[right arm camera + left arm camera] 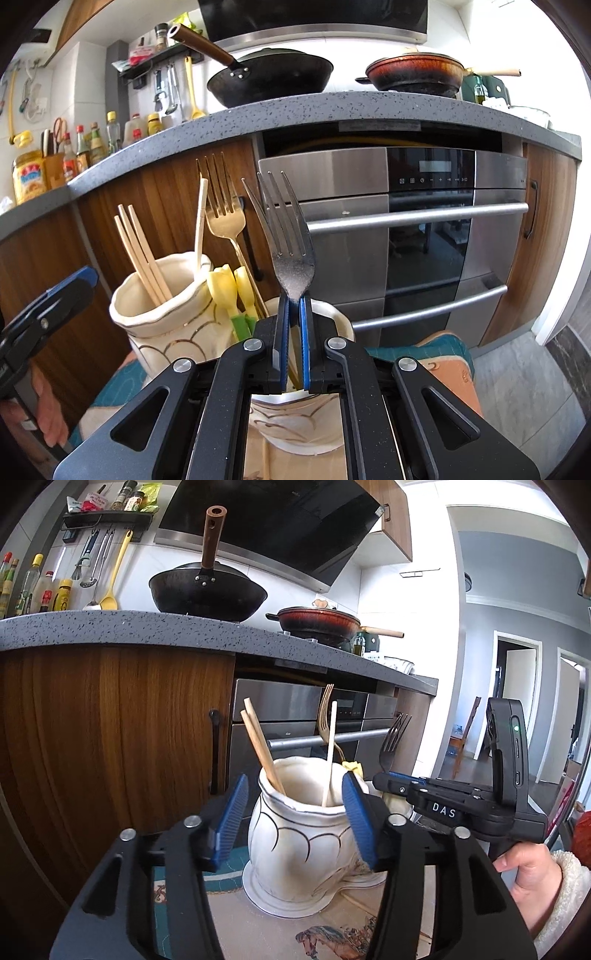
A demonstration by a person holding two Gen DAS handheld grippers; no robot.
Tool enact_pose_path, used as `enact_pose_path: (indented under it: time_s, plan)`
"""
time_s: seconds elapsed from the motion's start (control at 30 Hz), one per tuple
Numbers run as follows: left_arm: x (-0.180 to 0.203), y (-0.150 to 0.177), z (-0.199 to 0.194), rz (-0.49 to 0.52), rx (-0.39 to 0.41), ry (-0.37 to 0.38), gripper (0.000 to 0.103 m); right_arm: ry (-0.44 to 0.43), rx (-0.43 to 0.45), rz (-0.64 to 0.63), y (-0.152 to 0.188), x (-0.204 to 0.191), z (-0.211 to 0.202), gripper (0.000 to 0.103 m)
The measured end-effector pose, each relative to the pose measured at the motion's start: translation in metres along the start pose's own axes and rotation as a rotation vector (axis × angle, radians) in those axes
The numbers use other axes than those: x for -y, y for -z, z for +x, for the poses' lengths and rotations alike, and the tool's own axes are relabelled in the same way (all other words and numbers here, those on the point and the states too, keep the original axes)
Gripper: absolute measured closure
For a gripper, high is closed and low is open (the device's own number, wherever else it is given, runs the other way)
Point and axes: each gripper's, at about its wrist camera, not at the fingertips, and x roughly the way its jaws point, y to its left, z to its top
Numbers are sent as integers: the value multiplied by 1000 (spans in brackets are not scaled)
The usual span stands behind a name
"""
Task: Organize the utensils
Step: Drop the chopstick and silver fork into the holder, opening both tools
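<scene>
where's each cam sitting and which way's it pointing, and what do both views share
Left wrist: rides the left gripper, open, looking along its blue fingers at the cream holder with chopsticks; a hand carrying the right gripper shows at right.
Right wrist: rides the right gripper, shut on the silver fork, facing the steel oven; the left gripper and fingers show at lower left.
Shared: holder, chopsticks, gold fork, silver fork, oven, black wok.

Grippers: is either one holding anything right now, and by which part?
The right gripper is shut on the silver fork, pinching its handle just below the head, tines up. The left gripper is open and holds nothing, its pads apart either side of the ceramic holder.
</scene>
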Motion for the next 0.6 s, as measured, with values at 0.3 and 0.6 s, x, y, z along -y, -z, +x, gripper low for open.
enact_pose_path:
  time_s: [0.3, 0.6]
  plan:
    - [-3, 2, -4, 0, -6, -18, 18, 24, 43, 13, -2, 3, -10, 49]
    - [-7, 13, -18, -25, -26, -74, 6, 51, 113, 16, 2, 1, -44, 5]
